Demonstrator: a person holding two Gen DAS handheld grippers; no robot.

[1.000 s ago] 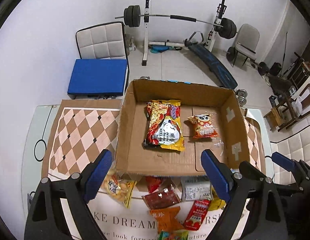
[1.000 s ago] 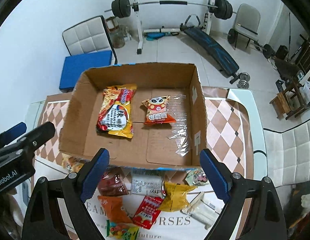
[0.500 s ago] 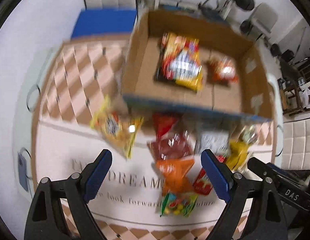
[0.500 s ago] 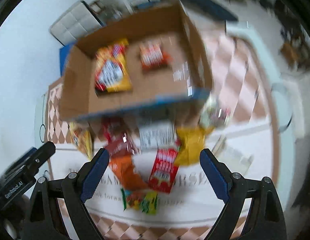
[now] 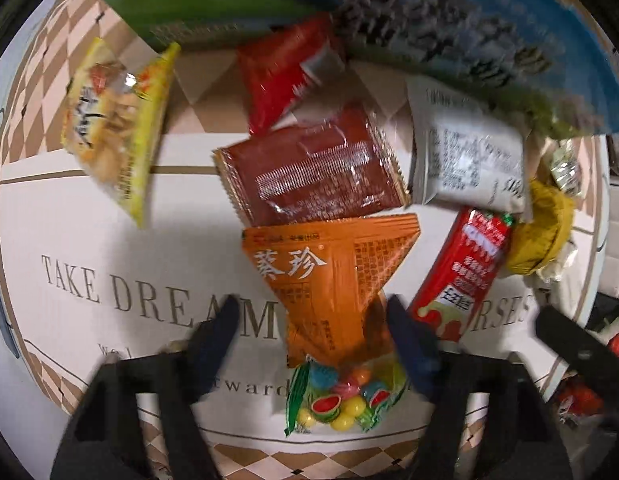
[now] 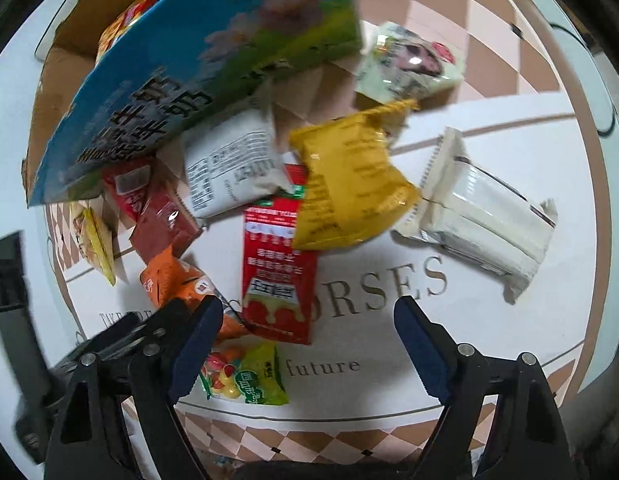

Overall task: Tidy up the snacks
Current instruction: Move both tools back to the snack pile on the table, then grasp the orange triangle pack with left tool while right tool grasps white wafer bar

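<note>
In front of the box (image 6: 197, 60), about ten packets (image 5: 329, 276) left loose; few boxed. Both grippers (image 5: 313, 320) (image 6: 309, 328) spread, empty.

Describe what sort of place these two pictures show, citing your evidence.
Probably a table at home: a printed tablecloth with a checked border, loose snack packets such as the orange packet, and a cardboard box beside them.

Snack packets lie overlapping beside the box (image 6: 197, 52): orange packet (image 5: 333, 276), red packet (image 6: 275, 256), yellow packet (image 6: 345, 184).
</note>
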